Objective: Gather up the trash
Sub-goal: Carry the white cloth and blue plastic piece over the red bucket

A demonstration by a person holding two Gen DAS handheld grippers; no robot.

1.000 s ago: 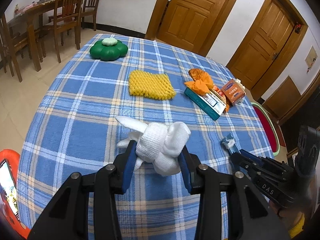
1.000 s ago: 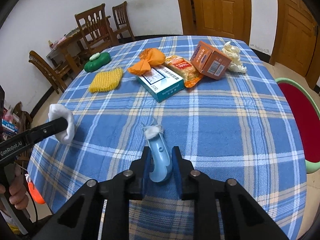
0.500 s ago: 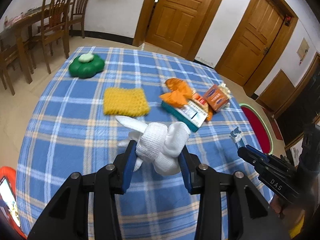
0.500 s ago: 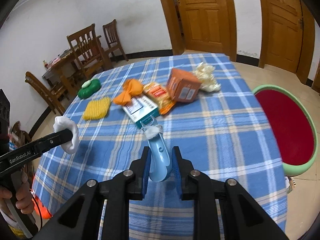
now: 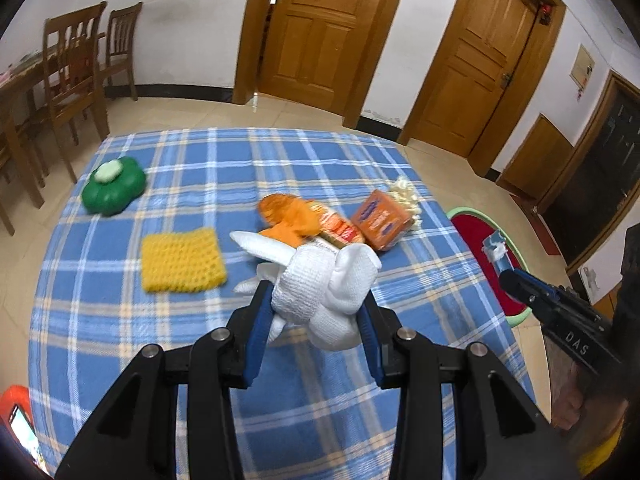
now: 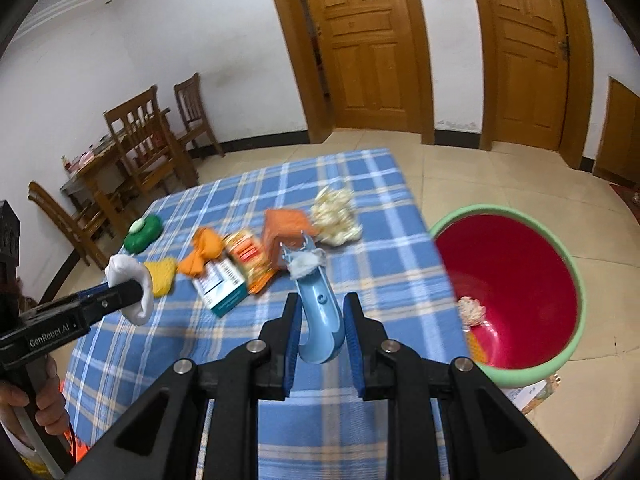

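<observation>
Left wrist view: the left gripper (image 5: 316, 312) sits at lower centre, its blue pads clamped on a bunched white cloth (image 5: 324, 288) held above the blue plaid tablecloth (image 5: 120, 320). Beyond it lie a yellow foam net (image 5: 182, 260) at centre left, a green flower-shaped object (image 5: 114, 190) in the upper left, and an orange wrapper (image 5: 288, 212) beside an orange box (image 5: 380, 220) at centre. At the right edge the right gripper (image 5: 510, 276) pokes in, a blue piece at its tip.

Right wrist view: the right gripper (image 6: 320, 320) at lower centre is pinched tight on a light-blue plastic piece (image 6: 318, 312) with a white wad (image 6: 304, 264) at its top. A red bin with a green rim (image 6: 572, 272) stands at the right, off the table, with scraps inside. The left gripper (image 6: 132, 292), at the left edge, carries the cloth. A teal box (image 6: 224, 292) and pale crumpled paper (image 6: 336, 218) lie mid-table.
</observation>
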